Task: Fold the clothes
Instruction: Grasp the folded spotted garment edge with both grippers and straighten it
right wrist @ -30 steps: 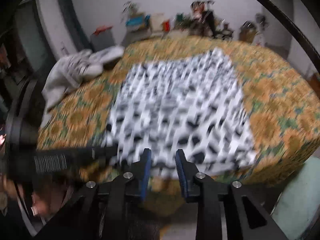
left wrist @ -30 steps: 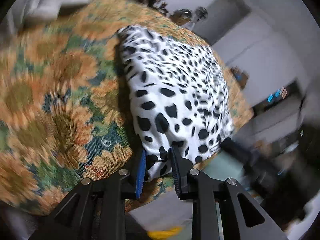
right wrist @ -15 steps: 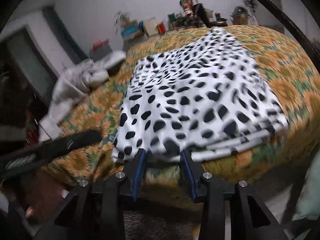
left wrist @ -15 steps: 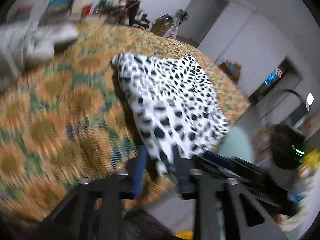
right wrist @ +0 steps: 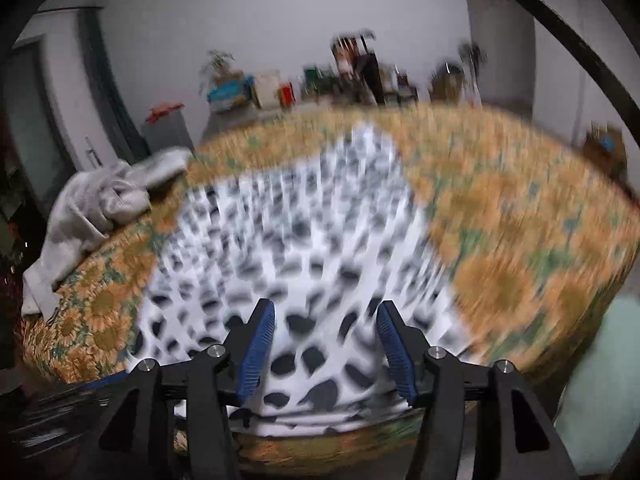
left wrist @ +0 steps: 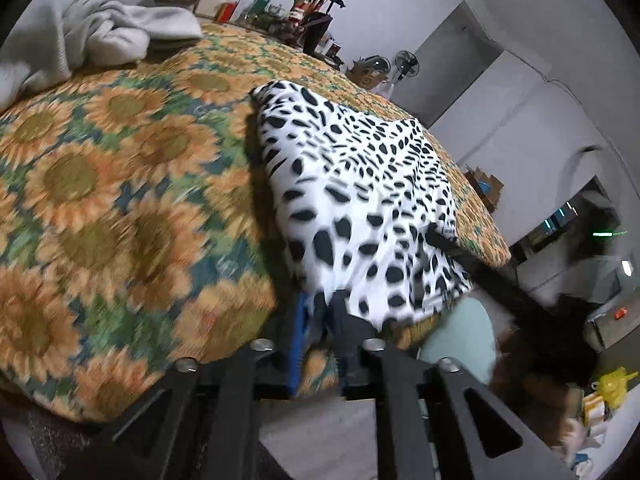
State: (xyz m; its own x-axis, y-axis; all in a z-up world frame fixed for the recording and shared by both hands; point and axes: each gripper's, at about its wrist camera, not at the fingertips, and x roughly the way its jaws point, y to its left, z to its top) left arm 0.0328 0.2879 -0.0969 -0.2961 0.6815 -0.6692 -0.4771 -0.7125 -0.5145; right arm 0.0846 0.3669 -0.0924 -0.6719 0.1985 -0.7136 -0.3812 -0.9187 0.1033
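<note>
Pinching near corner of spotted garment (left wrist: pixel 360 200) with left tongs (left wrist: pixel 320 316), on sunflower bed (left wrist: pixel 120 200). Right tongs (right wrist: pixel 324 332) spread wide above garment's near edge. Grey clothes (left wrist: pixel 80 32) heaped well apart.

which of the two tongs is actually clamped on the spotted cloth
The left tongs: narrow gap pinching the spotted cloth at its near corner. The right tongs are spread wide, gripping nothing.
</note>
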